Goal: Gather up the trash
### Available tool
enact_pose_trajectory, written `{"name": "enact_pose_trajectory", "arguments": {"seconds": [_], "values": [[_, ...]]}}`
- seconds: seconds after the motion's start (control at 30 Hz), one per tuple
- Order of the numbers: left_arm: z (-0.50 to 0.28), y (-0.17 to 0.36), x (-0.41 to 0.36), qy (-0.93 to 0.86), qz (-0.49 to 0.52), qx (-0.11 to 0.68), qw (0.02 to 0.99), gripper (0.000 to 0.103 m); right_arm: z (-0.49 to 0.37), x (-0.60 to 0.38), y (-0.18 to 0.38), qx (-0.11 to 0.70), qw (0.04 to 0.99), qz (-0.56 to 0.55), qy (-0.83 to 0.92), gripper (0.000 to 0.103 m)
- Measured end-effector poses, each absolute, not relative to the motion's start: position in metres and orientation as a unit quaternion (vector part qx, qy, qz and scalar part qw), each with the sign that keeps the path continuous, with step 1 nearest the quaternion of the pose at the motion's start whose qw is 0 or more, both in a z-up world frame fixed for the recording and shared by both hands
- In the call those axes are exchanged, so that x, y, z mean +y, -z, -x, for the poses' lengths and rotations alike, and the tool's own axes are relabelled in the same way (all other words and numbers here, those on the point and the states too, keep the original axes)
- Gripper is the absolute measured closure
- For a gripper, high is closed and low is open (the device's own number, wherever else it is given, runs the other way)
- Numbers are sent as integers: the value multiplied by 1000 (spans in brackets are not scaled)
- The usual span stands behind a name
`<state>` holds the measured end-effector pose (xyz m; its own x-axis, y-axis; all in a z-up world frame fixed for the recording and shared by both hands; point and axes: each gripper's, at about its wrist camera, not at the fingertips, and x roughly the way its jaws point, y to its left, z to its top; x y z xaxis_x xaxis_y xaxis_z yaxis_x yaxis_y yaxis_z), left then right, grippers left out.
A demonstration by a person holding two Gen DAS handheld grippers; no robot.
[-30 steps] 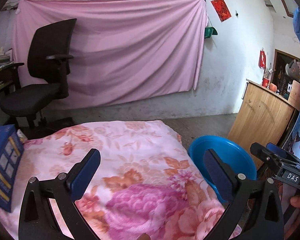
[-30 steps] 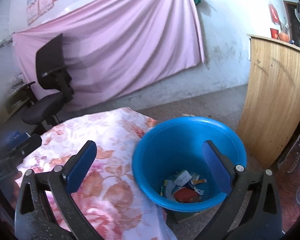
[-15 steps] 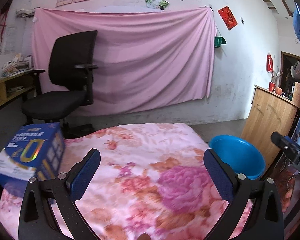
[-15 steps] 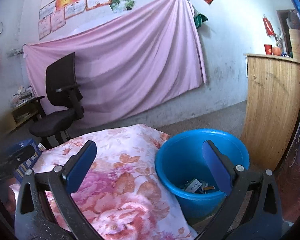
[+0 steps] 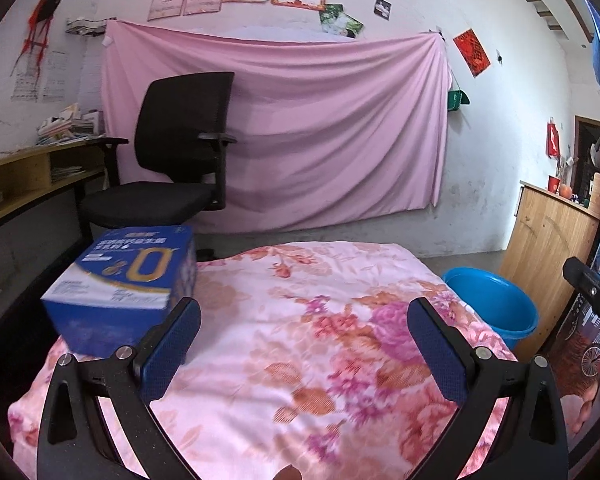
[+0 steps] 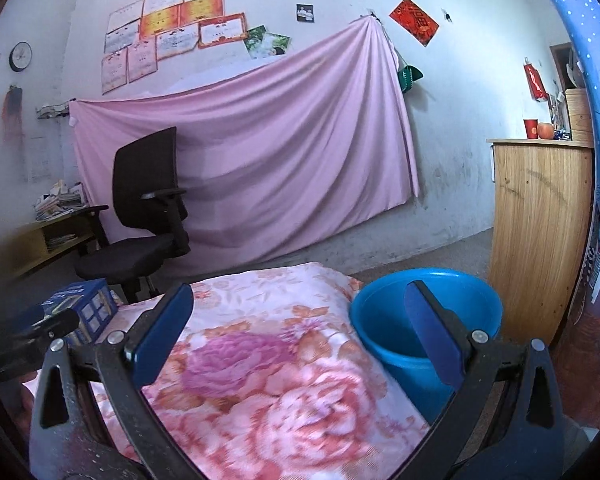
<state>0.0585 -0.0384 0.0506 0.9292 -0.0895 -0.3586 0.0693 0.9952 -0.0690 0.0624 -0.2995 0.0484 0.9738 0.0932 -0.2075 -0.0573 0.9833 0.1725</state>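
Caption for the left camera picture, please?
Open left claw hovers over floral cloth, blue box ahead-left, blue bucket right.

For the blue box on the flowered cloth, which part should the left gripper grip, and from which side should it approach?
Probably the near right vertical corner of the blue box. It stands on the flowered cloth at the table's left, its broad top tilted toward the camera. The open left gripper sits right of it, so approach from the right, one finger on each face, if the jaws span it.
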Motion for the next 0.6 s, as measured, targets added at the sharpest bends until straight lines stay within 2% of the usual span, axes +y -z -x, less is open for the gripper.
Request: {"name": "enact_pose_trajectory", "arguments": {"seconds": [0.6], "values": [[-1,-27,-15,28,13,167,985,2,-8,-257,-20,108,991,-47,-55,0]]}}
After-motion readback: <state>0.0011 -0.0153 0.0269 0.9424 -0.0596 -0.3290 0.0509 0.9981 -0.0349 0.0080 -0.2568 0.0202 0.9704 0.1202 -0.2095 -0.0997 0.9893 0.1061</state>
